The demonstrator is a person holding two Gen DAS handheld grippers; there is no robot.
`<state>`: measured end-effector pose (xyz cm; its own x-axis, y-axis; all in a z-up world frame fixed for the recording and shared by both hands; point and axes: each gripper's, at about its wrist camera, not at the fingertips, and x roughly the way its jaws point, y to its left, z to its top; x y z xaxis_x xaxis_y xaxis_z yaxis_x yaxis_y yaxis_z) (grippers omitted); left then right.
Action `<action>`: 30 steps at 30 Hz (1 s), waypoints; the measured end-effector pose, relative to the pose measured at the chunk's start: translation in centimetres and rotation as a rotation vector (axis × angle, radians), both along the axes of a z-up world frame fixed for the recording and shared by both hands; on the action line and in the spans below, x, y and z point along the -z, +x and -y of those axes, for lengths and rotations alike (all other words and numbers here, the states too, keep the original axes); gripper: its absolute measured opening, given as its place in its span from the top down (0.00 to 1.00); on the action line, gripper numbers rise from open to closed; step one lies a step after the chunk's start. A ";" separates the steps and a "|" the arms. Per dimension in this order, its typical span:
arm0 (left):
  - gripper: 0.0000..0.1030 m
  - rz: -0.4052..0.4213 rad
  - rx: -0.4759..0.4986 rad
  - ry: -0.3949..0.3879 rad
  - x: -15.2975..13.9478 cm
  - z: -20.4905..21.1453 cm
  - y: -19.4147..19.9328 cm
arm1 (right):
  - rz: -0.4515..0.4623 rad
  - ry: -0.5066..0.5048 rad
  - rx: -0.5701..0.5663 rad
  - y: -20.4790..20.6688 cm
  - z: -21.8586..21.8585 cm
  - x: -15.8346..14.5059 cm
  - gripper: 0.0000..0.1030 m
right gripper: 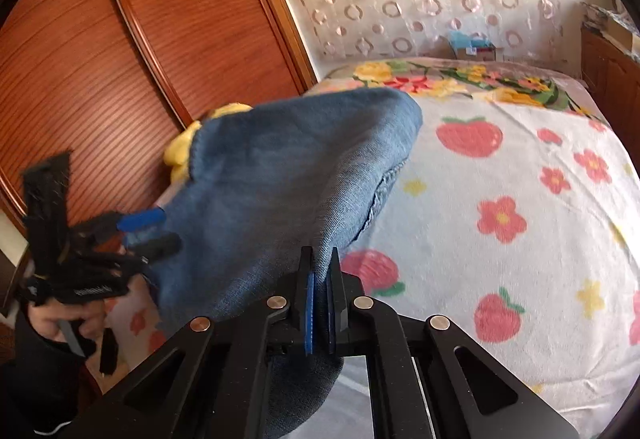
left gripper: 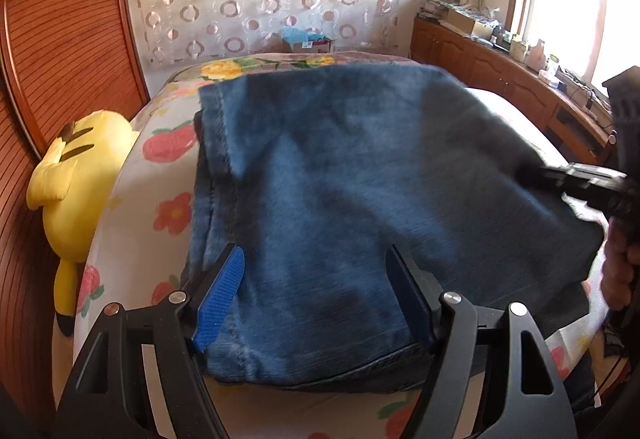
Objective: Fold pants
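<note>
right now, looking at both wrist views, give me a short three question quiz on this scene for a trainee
1. True or false: the right gripper has its fingers closed on the jeans.
2. Multiple choice: the left gripper is
A. shut on the jeans
B. open, one finger on each side of the jeans' near edge
C. holding the yellow plush toy
3. In a few words: on what do the jeans lie?

Key:
1. True; denim is pinched between the blue pads.
2. B
3. On the bed, on its flower and strawberry bedspread.
</note>
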<state>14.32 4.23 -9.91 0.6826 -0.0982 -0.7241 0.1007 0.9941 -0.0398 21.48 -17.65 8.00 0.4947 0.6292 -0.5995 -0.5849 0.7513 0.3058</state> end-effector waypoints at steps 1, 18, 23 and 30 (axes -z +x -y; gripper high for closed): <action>0.27 -0.001 -0.008 -0.004 0.1 -0.4 -0.2 | 0.010 0.005 -0.007 -0.2 -0.2 -0.5 0.96; 0.27 0.165 -0.174 -0.024 -6.5 -9.7 -6.0 | 0.114 0.045 -0.243 -0.7 -12.6 -5.1 0.96; 0.27 0.193 -0.238 -0.013 -7.5 -12.5 -7.8 | 0.102 0.020 -0.348 -0.6 -17.8 -4.0 0.96; 0.27 0.199 -0.278 -0.012 -7.5 -14.3 -8.6 | -0.013 -0.081 -0.364 1.3 -21.4 1.7 0.96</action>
